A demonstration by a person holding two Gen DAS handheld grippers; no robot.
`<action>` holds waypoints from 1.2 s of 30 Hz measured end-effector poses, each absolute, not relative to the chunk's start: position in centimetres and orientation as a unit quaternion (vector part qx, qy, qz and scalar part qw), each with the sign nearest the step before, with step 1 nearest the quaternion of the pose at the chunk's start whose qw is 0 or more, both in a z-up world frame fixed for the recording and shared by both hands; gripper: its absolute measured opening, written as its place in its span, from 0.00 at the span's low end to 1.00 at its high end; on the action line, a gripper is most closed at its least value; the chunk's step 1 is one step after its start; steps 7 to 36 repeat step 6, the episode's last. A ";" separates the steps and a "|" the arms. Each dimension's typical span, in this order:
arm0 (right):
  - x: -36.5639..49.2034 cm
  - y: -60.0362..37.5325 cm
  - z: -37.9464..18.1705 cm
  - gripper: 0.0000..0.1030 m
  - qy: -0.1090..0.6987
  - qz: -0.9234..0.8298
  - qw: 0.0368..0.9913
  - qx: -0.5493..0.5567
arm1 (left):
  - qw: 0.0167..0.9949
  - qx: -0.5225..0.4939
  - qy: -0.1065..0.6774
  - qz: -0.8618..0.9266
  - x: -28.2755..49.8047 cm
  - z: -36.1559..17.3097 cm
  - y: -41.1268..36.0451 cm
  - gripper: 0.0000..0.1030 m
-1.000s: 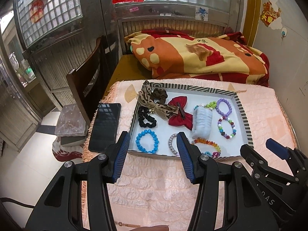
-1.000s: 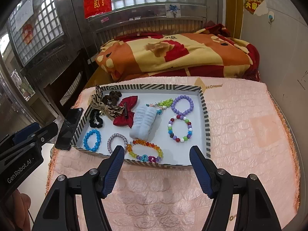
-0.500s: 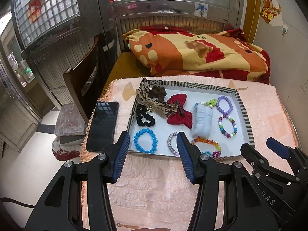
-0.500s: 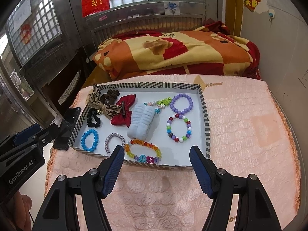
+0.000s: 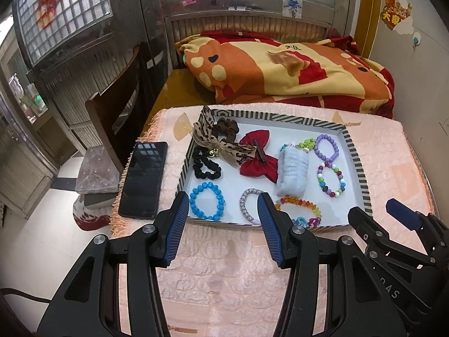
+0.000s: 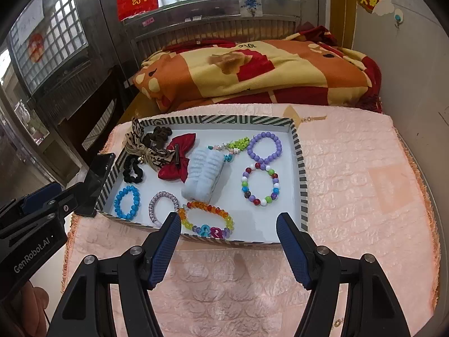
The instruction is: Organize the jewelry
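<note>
A striped-rim white tray (image 5: 357,165) (image 6: 300,174) lies on a pink tablecloth. It holds a blue bead bracelet (image 5: 207,200) (image 6: 126,202), a silver bracelet (image 5: 247,202) (image 6: 162,205), an orange bead bracelet (image 6: 206,217), a multicolour bracelet (image 6: 259,185), a purple bracelet (image 6: 265,147), a red bow (image 5: 256,158), a leopard bow (image 5: 219,143), black and brown scrunchies and a pale blue scrunchie (image 6: 203,175). My left gripper (image 5: 223,210) is open and empty, just short of the tray's near edge. My right gripper (image 6: 228,230) is open and empty, over the tray's near edge.
A black phone (image 5: 144,175) lies left of the tray on the cloth. A folded orange and red blanket (image 5: 280,73) lies behind the tray. A wooden chair (image 5: 115,106) stands at the left. A wall is at the right.
Both grippers have drawn back a little and risen; the tray sits slightly farther off. Nothing in the tray has moved. Both stay open.
</note>
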State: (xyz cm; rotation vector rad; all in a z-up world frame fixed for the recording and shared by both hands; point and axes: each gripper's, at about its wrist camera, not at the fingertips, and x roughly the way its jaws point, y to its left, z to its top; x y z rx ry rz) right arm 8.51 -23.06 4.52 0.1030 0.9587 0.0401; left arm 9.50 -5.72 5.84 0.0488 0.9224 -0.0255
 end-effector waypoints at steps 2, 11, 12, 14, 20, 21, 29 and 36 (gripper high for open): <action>8.6 -23.1 4.3 0.66 0.462 0.022 0.885 0.050 | 0.897 0.025 0.440 -0.011 9.5 5.8 -5.8 0.49; 9.2 -24.2 3.8 0.66 0.463 0.023 0.884 0.053 | 0.899 0.032 0.436 -0.007 9.8 5.6 -5.9 0.49; 9.2 -24.2 3.8 0.66 0.463 0.023 0.884 0.053 | 0.899 0.032 0.436 -0.007 9.8 5.6 -5.9 0.49; 9.2 -24.2 3.8 0.66 0.463 0.023 0.884 0.053 | 0.899 0.032 0.436 -0.007 9.8 5.6 -5.9 0.49; 9.2 -24.2 3.8 0.66 0.463 0.023 0.884 0.053 | 0.899 0.032 0.436 -0.007 9.8 5.6 -5.9 0.49; 9.2 -24.2 3.8 0.66 0.463 0.023 0.884 0.053 | 0.899 0.032 0.436 -0.007 9.8 5.6 -5.9 0.49; 9.2 -24.2 3.8 0.66 0.463 0.023 0.884 0.053 | 0.899 0.032 0.436 -0.007 9.8 5.6 -5.9 0.49; 9.2 -24.2 3.8 0.66 0.463 0.023 0.884 0.053 | 0.899 0.032 0.436 -0.007 9.8 5.6 -5.9 0.49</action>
